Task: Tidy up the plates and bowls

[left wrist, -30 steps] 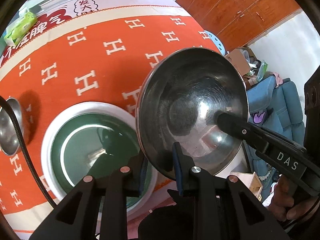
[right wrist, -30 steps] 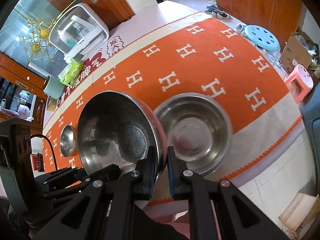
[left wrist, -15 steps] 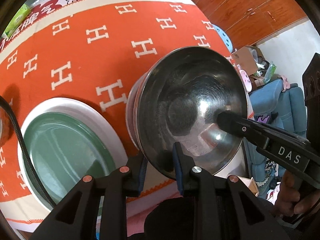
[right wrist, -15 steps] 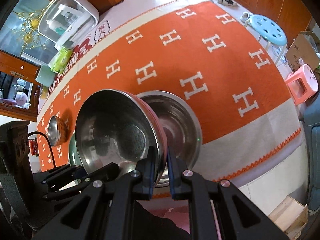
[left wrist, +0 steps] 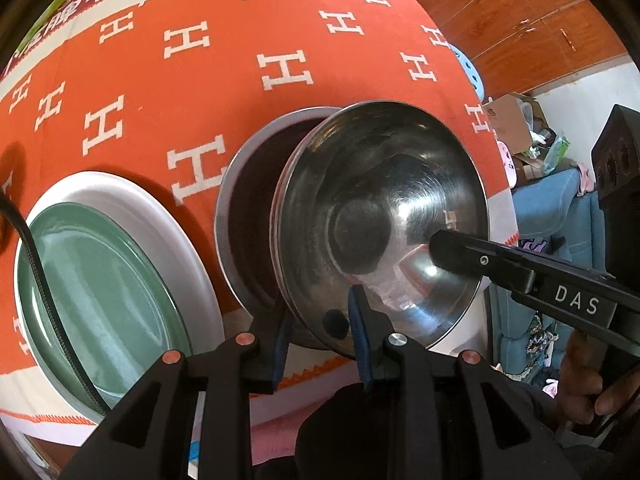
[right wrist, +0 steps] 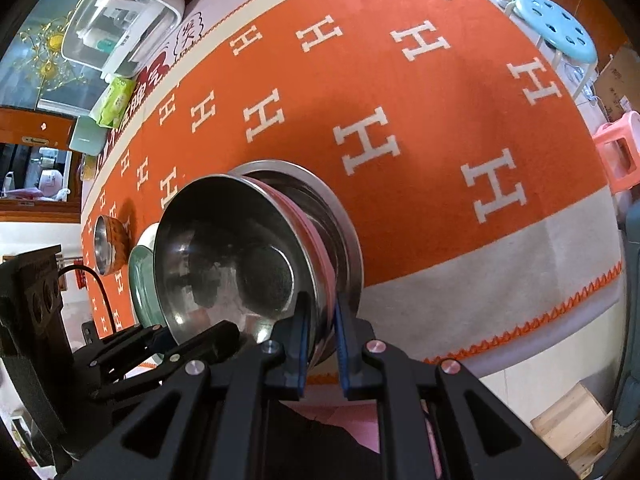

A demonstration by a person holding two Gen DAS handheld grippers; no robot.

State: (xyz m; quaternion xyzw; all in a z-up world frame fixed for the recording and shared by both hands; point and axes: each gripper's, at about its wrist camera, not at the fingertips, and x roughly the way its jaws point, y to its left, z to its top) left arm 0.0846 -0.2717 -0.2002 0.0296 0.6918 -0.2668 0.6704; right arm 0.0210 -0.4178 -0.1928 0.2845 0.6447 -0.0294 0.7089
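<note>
wooden cabinets [left wrist: 516, 24] behind; blue stool [right wrist: 554, 28], pink stool [right wrist: 618, 148] on pale floor [right wrist: 540, 392]; blue sofa [left wrist: 556, 216] nearby.

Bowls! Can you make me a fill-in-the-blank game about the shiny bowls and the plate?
1. The held steel bowl is going into another ____ bowl.
2. The plate beside the bowls is ____ inside.
3. The tablecloth is orange with white letter ____ shapes.
4. The right gripper pinches the held bowl's ____.

Missing words: steel; green; H; rim

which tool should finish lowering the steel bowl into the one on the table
Right. The right tool is shut on the held bowl rim, right over the lower bowl, while the left tool is opening.
</note>
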